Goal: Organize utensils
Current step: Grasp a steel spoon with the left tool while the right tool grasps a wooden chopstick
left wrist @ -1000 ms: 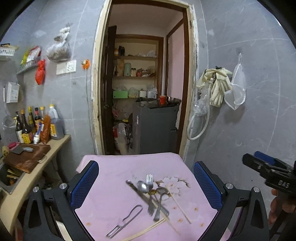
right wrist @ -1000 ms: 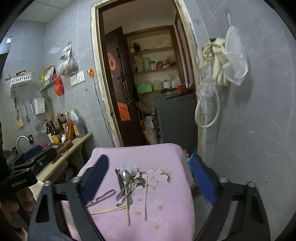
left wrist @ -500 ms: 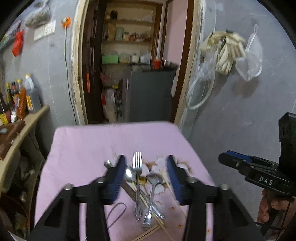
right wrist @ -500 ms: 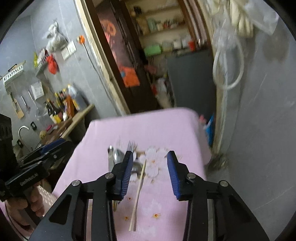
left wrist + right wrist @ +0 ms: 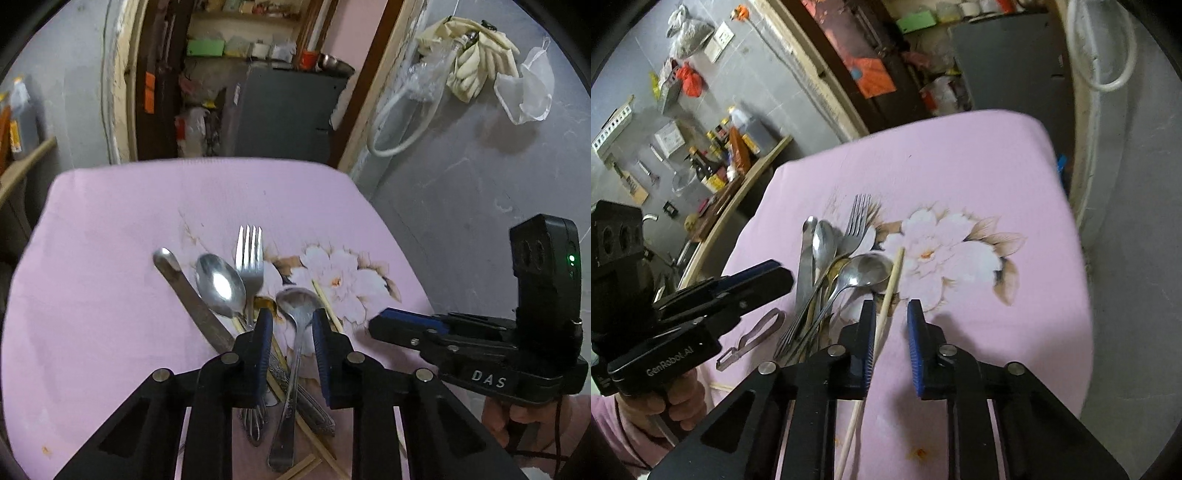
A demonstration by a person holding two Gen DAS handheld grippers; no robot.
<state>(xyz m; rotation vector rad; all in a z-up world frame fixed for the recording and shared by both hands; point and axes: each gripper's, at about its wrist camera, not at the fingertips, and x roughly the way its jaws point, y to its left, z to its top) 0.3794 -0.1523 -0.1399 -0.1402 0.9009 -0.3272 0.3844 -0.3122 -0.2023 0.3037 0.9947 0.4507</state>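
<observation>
Cutlery lies heaped on the pink cloth [image 5: 110, 221]. Left gripper [image 5: 291, 321] jaws spread, a spoon [image 5: 295, 325] handle between them; right gripper [image 5: 890, 314] jaws spread, a chopstick [image 5: 886, 302] just inside its left jaw. Centre each handle before closing — lift straight, avoiding the neighbouring fork [image 5: 251, 266].

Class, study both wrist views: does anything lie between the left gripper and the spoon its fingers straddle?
Nothing visible does. The left gripper is open with the spoon handle running directly between its fingers. The spoon does rest on crossed cutlery and chopsticks, which lie underneath, not in the way.
</observation>
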